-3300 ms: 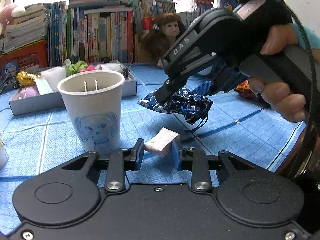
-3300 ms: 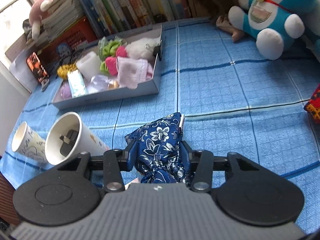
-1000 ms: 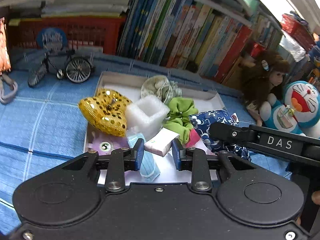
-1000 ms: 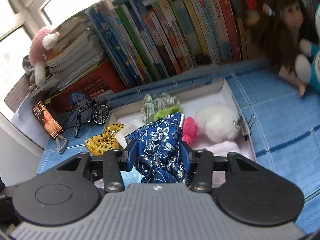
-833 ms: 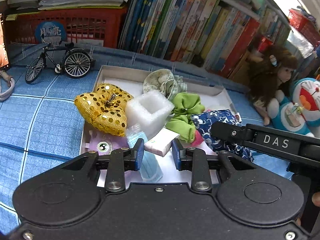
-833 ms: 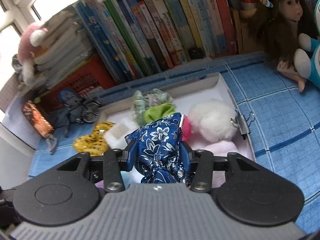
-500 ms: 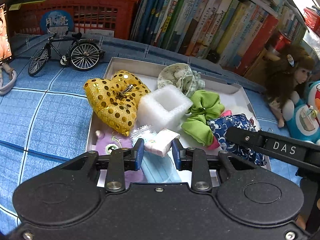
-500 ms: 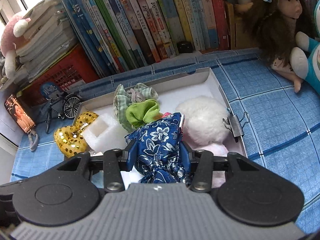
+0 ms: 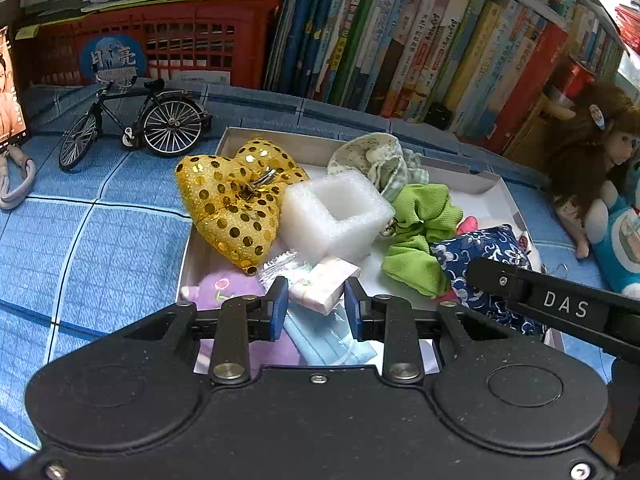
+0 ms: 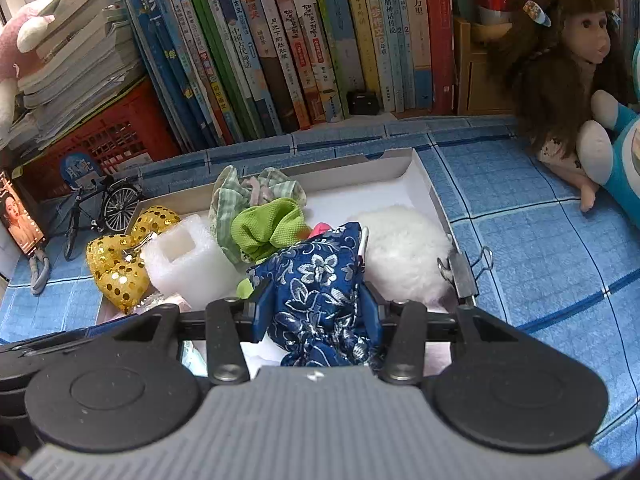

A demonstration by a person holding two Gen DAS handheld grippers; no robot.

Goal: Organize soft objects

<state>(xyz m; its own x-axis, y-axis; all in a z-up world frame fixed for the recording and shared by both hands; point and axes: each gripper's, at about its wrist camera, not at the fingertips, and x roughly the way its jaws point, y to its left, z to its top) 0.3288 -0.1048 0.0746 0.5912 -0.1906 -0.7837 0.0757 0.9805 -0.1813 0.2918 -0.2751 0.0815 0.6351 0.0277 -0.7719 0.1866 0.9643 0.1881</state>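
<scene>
My left gripper [image 9: 316, 304] is shut on a small pink-white tissue pack [image 9: 325, 282], held over the near end of a shallow white cardboard tray [image 9: 486, 186]. My right gripper [image 10: 316, 304] is shut on a navy floral cloth pouch [image 10: 318, 280], also over the tray [image 10: 420, 176]; the same pouch [image 9: 476, 256] shows at the right in the left wrist view. In the tray lie a gold sequin heart [image 9: 234, 204], a white foam block [image 9: 336, 216], a green scrunchie [image 9: 420, 236], a pale checked scrunchie [image 10: 256, 192], a white fluffy ball [image 10: 404, 252], a blue face mask [image 9: 328, 340] and a purple soft piece [image 9: 228, 288].
The tray lies on a blue checked cloth [image 9: 80, 248]. Behind it stand a row of books [image 10: 288, 48], a red crate [image 9: 180, 52] and a model bicycle [image 9: 136, 120]. A doll [image 10: 560, 64] and a blue plush [image 10: 624, 160] sit at the right. A binder clip [image 10: 460, 272] grips the tray's right wall.
Both grippers have come closer to the tray and lower over it, each still holding its object; the tray's contents look larger and nearer.
</scene>
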